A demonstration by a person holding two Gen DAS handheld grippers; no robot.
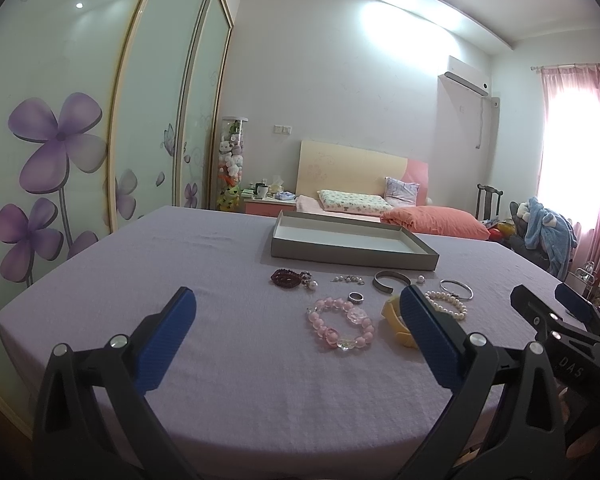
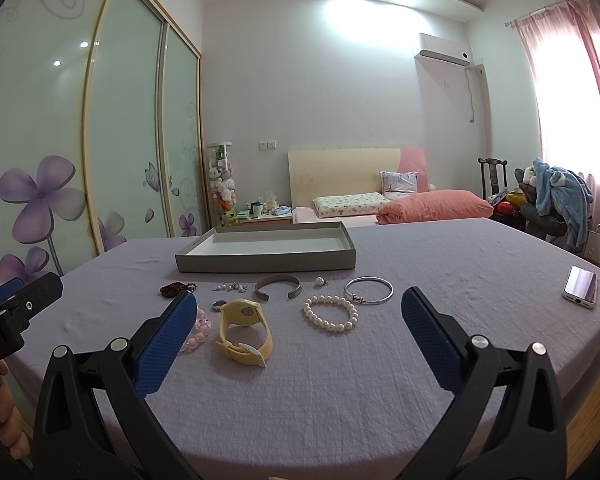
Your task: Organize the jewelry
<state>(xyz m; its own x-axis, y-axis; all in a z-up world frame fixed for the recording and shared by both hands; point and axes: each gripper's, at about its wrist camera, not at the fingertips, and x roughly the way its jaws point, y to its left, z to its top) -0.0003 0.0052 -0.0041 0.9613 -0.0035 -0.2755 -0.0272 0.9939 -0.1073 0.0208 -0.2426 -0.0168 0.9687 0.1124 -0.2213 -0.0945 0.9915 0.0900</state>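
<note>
1. The left wrist view is looking low across the table toward the bed.
2. The right wrist view is facing likewise, beside it; both are sharing the tray.

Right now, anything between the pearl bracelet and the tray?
Yes, in the right wrist view: a thin silver bangle and a loose pearl earring lie between the pearl bracelet and the tray.

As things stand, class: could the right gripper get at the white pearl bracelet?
Probably yes: the right gripper is open, and the white pearl bracelet lies flat just ahead between its fingers, nothing covering it.
</note>
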